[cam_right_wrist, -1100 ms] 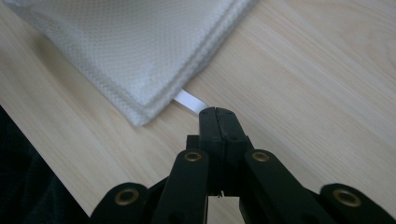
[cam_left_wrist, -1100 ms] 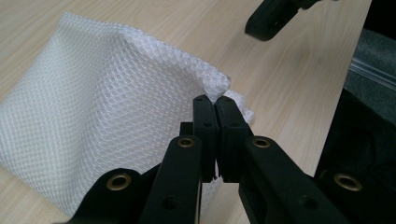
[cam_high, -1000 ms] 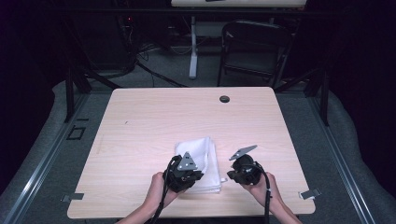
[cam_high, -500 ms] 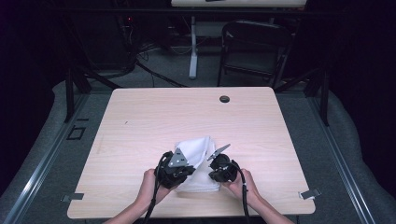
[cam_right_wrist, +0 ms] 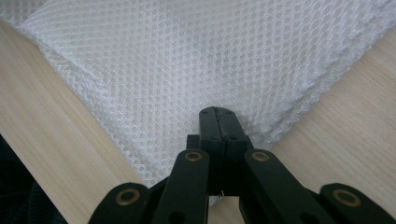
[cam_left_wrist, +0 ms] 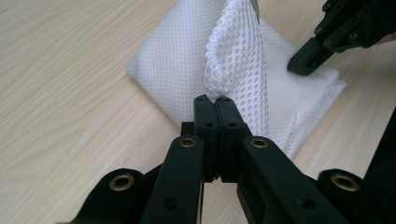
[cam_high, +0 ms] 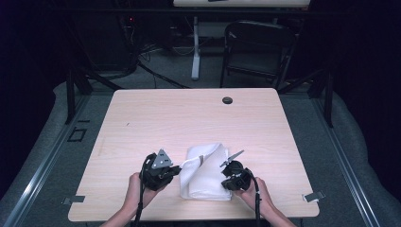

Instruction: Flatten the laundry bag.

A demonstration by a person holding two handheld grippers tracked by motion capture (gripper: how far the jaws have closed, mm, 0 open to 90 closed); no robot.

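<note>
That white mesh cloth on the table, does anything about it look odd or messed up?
One thing: the white mesh cloth lies folded flat, but one layer is pinched in the left gripper and pulled up into a ridge. The right gripper, jaws shut, rests on the cloth's near corner. No tear or stain shows.

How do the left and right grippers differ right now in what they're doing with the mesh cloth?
The left gripper pinches a raised fold of the cloth, pulled up off the pile; the right gripper rests its jaws on flat cloth. The left sits at the cloth's left edge, the right at its near right corner. Both have their jaws shut.
</note>
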